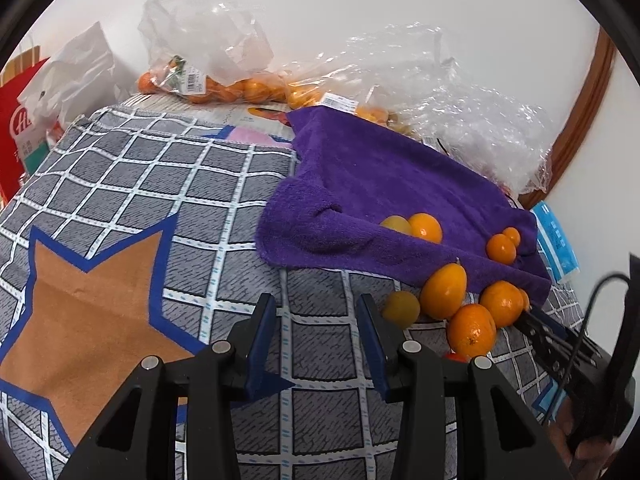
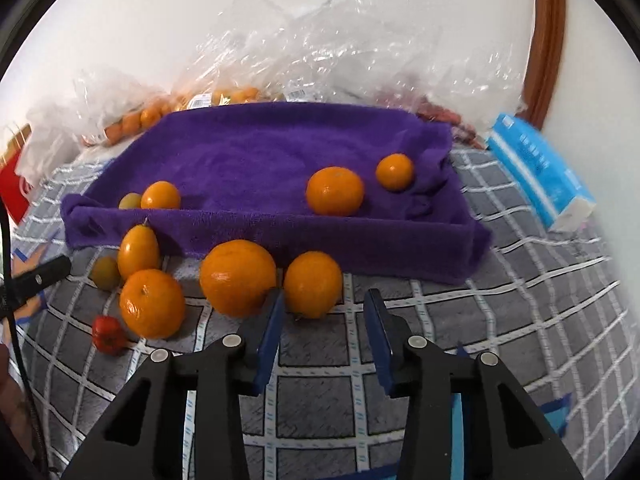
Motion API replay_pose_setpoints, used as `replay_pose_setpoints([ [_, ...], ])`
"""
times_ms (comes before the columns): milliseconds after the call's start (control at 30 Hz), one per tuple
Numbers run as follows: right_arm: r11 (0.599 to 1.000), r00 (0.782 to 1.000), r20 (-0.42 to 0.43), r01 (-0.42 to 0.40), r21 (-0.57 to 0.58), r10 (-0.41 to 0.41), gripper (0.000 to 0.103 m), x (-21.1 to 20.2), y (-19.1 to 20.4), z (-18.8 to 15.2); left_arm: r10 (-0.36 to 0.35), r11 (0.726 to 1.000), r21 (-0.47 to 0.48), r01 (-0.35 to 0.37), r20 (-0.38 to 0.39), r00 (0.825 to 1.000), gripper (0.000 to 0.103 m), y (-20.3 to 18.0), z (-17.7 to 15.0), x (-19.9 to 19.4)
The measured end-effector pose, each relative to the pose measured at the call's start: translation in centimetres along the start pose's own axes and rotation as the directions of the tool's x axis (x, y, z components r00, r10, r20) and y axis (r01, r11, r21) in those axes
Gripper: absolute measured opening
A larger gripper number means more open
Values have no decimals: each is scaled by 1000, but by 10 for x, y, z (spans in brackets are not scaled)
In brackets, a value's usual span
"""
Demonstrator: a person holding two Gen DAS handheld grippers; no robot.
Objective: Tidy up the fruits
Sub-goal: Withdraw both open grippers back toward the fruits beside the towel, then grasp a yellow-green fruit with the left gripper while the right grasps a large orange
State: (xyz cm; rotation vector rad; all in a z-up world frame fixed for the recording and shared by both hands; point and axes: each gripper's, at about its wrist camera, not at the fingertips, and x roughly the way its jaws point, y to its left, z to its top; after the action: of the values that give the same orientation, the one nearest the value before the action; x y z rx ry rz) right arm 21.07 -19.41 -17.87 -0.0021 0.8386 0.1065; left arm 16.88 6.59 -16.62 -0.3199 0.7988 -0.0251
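A purple towel [image 2: 256, 152] lies on the grey checked cloth [image 2: 500, 300] with two oranges [image 2: 335, 191] near its right end, plus an orange [image 2: 161, 196] and a pale fruit [image 2: 130, 201] at its left. Several oranges sit in front of the towel; one [image 2: 313, 284] is just ahead of my right gripper [image 2: 326, 296], beside its left fingertip, unpressed. That gripper is open. A bigger orange [image 2: 238, 276] lies left of it. My left gripper [image 1: 316, 300] hovers open and empty over the cloth, left of the loose oranges [image 1: 471, 330].
Clear plastic bags [image 1: 208, 40] holding more oranges stand along the wall behind the towel. A blue tissue pack [image 2: 536, 176] lies at the right. A small red fruit [image 2: 107, 334] and a greenish one [image 2: 105, 272] sit at the left. A red paper bag [image 1: 16, 128] stands far left.
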Motion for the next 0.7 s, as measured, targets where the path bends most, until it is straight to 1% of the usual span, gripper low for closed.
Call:
replay_pose_setpoints([
  [133, 1000, 999, -31, -12, 8, 12, 40, 12, -1, 6, -28, 998, 52, 28, -9, 1000, 40, -9, -2, 0],
  [200, 999, 1000, -23, -19, 26, 20, 40, 14, -3, 9, -59, 995, 85, 61, -29, 998, 40, -15, -3, 1],
  [233, 999, 1000, -20, -20, 35, 21, 38, 14, -5, 9, -73, 992, 95, 77, -43, 996, 40, -18, -3, 3],
  [400, 999, 999, 2, -33, 44, 33, 37, 5, -9, 4, -122, 988, 88, 130, -94, 988, 40, -28, -2, 4],
  [467, 998, 999, 20, -42, 48, 41, 37, 0, -11, 3, -96, 991, 84, 106, -115, 989, 39, -36, 1, 7],
  [567, 996, 997, 49, -61, 58, 58, 37, -7, -15, 0, -43, 988, 145, 61, -122, 992, 39, -50, 4, 14],
  [633, 995, 995, 65, -79, 67, 75, 37, -10, -18, -1, -42, 986, 156, 62, -124, 991, 39, -53, 3, 19],
  [667, 994, 994, 70, -85, 72, 80, 37, -11, -19, -1, -30, 985, 164, 51, -126, 992, 37, -54, 3, 22],
  [700, 994, 994, 74, -87, 73, 82, 37, -12, -19, -1, -2, 984, 178, 24, -123, 992, 34, -56, 1, 26],
])
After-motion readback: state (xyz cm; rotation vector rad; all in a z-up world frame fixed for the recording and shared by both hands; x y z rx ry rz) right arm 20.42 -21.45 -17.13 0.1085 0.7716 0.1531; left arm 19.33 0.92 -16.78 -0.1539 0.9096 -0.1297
